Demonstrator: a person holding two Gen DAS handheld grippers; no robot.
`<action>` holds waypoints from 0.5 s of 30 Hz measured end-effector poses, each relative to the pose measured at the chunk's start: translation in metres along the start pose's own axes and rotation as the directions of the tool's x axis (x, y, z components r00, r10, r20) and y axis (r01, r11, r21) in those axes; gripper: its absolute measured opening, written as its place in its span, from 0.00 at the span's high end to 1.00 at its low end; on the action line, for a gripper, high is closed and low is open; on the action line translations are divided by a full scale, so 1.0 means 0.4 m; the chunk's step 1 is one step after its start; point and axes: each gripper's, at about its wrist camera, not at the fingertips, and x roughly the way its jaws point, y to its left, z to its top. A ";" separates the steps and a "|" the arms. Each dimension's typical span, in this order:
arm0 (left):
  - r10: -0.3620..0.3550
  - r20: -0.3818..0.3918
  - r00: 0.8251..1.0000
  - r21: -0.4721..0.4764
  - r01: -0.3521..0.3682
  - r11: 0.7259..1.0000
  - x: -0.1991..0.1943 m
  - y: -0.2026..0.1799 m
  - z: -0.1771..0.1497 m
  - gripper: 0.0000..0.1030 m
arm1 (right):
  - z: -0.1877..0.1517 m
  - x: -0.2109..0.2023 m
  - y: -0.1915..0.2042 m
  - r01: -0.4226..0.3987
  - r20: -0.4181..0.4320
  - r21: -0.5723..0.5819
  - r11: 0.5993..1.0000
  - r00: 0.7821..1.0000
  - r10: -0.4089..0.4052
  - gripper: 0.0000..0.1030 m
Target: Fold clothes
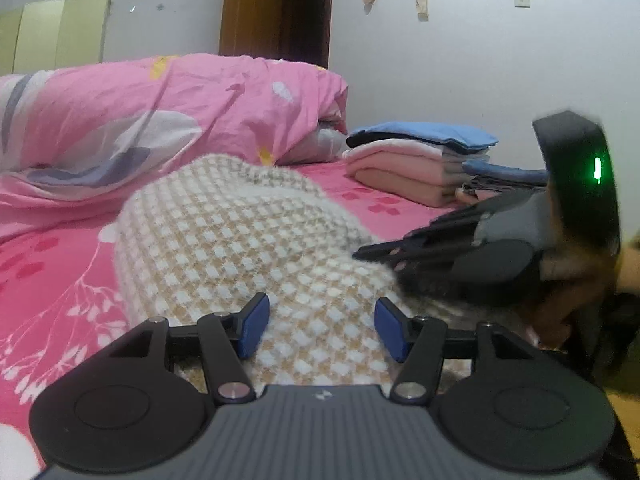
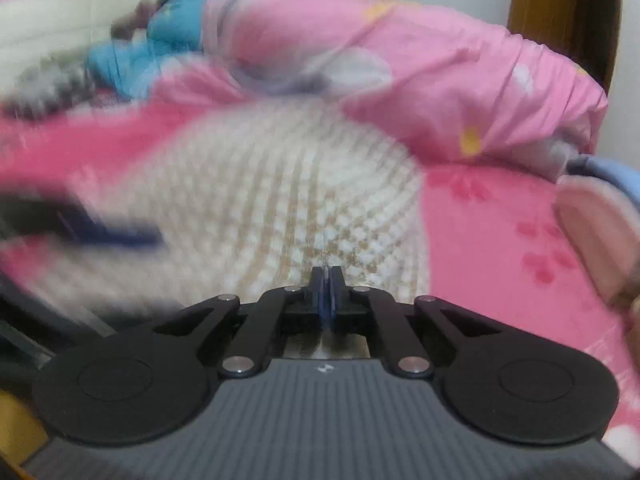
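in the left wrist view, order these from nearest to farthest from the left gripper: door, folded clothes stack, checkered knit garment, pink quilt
From the left gripper:
1. checkered knit garment, directly ahead, between the open fingers
2. folded clothes stack, ahead to the right on the bed
3. pink quilt, bunched ahead to the left; too close to the stack to rank firmly
4. door, back wall

White wall (image 1: pixel 440 60), brown door (image 1: pixel 256 12), perhaps wardrobe (image 1: pixel 60 32)

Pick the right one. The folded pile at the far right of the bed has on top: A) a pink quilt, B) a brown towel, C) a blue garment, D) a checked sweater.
C: in the left wrist view the pile is capped by a blue garment over pale pink layers; the checked sweater lies apart, nearer the camera.
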 end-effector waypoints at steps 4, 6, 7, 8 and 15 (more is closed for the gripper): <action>-0.028 0.013 1.000 -0.016 0.028 0.999 -0.004 0.018 -0.010 0.43 | 0.098 -0.024 -0.025 -0.027 -0.045 0.047 0.999 0.999 0.029 1.00; -0.029 0.017 0.999 -0.012 0.029 0.999 -0.006 0.017 -0.012 0.42 | 0.165 -0.026 -0.025 -0.036 -0.014 0.029 0.999 0.999 0.036 0.98; -0.027 0.018 0.999 -0.008 0.027 1.000 -0.006 0.015 -0.013 0.42 | 0.200 -0.019 -0.022 -0.042 0.024 0.019 0.999 0.999 0.042 0.98; -0.027 0.021 0.999 -0.007 0.027 1.000 -0.006 0.015 -0.015 0.42 | 0.234 -0.013 -0.019 -0.048 0.062 0.009 0.999 0.997 0.047 0.98; -0.069 0.046 0.997 0.015 0.069 0.998 -0.005 0.020 -0.028 0.41 | 0.151 0.225 -0.085 -0.031 -0.101 0.090 0.995 0.994 0.040 1.00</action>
